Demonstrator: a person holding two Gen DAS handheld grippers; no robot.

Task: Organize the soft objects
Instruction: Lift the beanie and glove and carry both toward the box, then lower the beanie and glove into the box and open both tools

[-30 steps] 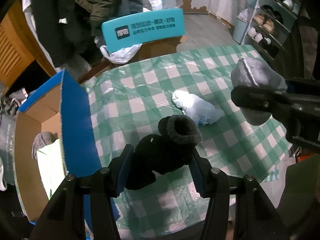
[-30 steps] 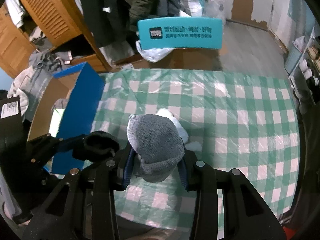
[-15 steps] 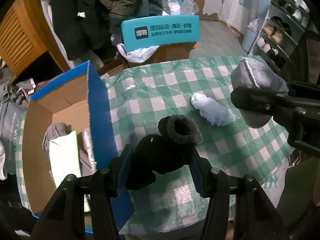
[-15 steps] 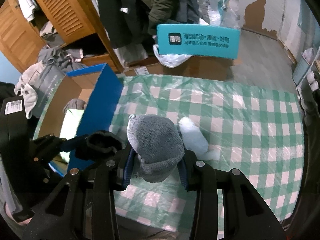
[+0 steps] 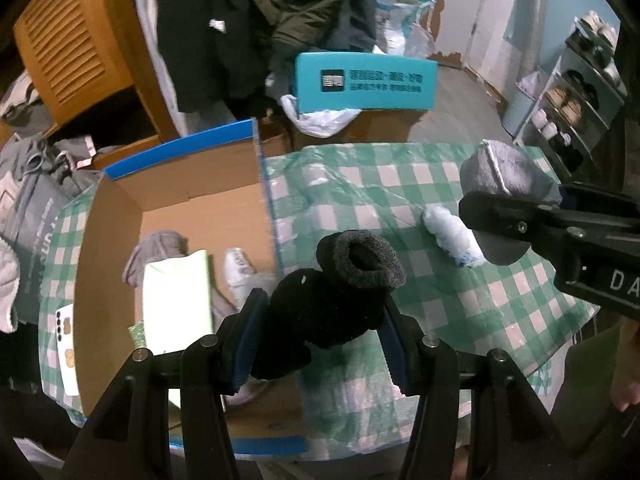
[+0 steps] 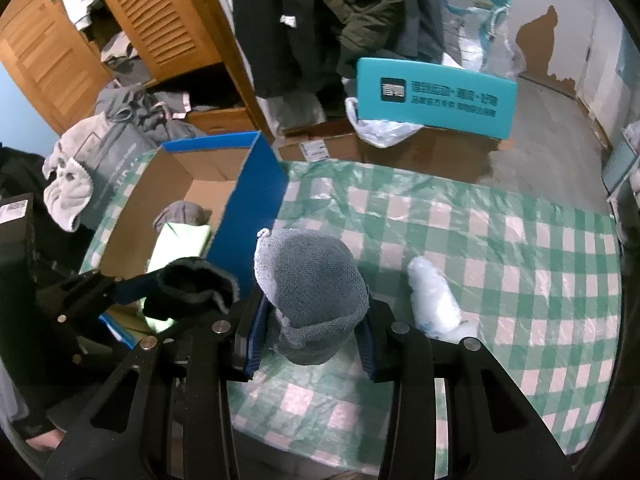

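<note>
My left gripper is shut on a rolled black sock and holds it above the right wall of the cardboard box. My right gripper is shut on a rolled grey sock above the checked tablecloth. A white sock lies on the cloth; it also shows in the right wrist view. The box, blue outside, holds a grey cloth, a pale green folded item and a white sock.
A teal sign stands on cartons behind the table. Dark coats hang by a wooden louvred wardrobe. A shoe rack stands at the far right. Grey clothes are piled left of the box.
Both grippers have moved left with their socks. The left gripper has come from over the cloth to over the box's right wall, and the box's inside has come into view.
</note>
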